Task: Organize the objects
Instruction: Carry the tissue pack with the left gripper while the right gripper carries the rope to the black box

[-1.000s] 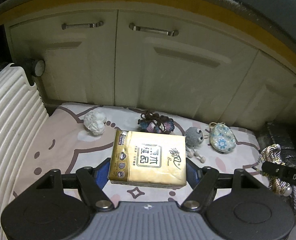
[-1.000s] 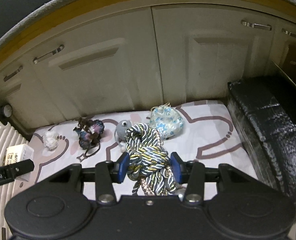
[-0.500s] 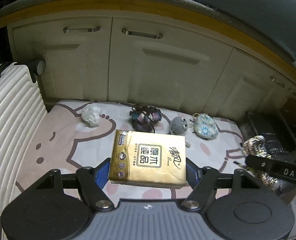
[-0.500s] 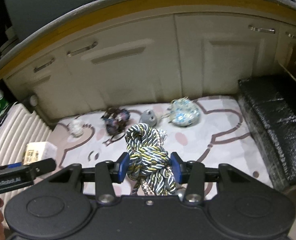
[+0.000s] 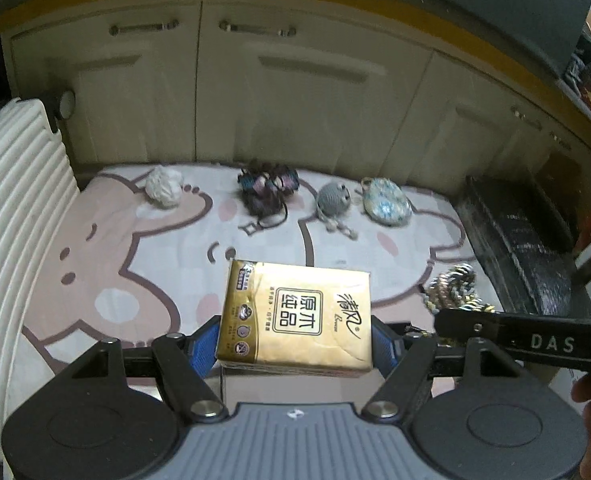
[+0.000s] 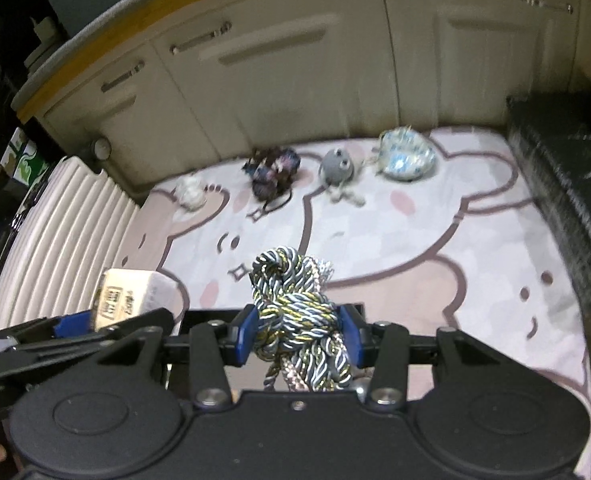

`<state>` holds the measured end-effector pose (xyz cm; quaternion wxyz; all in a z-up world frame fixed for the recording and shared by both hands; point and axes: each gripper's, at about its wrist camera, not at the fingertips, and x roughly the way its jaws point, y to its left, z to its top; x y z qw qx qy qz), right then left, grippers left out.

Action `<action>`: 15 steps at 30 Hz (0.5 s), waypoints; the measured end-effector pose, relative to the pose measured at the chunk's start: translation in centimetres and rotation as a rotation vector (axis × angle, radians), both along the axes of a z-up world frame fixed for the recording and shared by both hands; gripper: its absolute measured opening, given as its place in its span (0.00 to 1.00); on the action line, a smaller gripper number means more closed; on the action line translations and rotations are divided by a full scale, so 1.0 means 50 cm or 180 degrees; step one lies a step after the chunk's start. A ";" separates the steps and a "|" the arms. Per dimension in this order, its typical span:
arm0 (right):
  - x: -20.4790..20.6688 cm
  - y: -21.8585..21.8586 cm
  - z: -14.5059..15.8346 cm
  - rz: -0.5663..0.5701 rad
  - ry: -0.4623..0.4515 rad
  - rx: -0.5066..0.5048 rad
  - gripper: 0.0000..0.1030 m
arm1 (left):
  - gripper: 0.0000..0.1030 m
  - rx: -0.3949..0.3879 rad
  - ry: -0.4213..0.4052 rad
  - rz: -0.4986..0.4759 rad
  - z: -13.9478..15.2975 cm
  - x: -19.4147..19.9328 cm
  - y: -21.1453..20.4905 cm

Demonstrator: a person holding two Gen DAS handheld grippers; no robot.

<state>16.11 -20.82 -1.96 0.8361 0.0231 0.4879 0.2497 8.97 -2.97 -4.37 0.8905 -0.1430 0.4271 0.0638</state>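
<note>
Between blue pads of left gripper [image 5: 295,342]: gold tissue pack [image 5: 297,316], clamped by its short sides, label up, held clear above bear-print mat [image 5: 135,248], prob. so it can travel w/o dragging. Likewise knotted cord bundle [image 6: 295,312], pinched in right gripper [image 6: 297,334], tail hanging below, aloft over same mat. Along mat's far edge, in a row near cabinet doors [image 5: 295,92]: white ball [image 5: 163,188], dark tangle [image 5: 267,192], grey plush [image 5: 333,202], floral pouch [image 5: 387,206]; looks like the sorted line. Left view alone gives pack's printed top; right view shows only its pale end [image 6: 135,294] but cord's knot in full. Black box [image 6: 563,184] at right.
</note>
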 end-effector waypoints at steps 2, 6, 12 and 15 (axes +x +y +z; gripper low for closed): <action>0.000 0.005 -0.011 0.0002 0.0057 -0.0018 0.45 | 0.72 -0.0061 0.0058 -0.0012 -0.011 -0.001 -0.001; 0.006 0.016 -0.044 -0.0019 0.0223 -0.0102 0.45 | 0.72 -0.0172 0.0206 0.0040 -0.040 0.007 0.002; 0.025 0.019 -0.080 -0.0135 0.0426 -0.0153 0.45 | 0.72 -0.0292 0.0427 0.0103 -0.087 0.023 0.008; 0.033 0.018 -0.088 -0.0138 0.0480 -0.0144 0.45 | 0.72 -0.0319 0.0512 0.0090 -0.106 0.033 0.007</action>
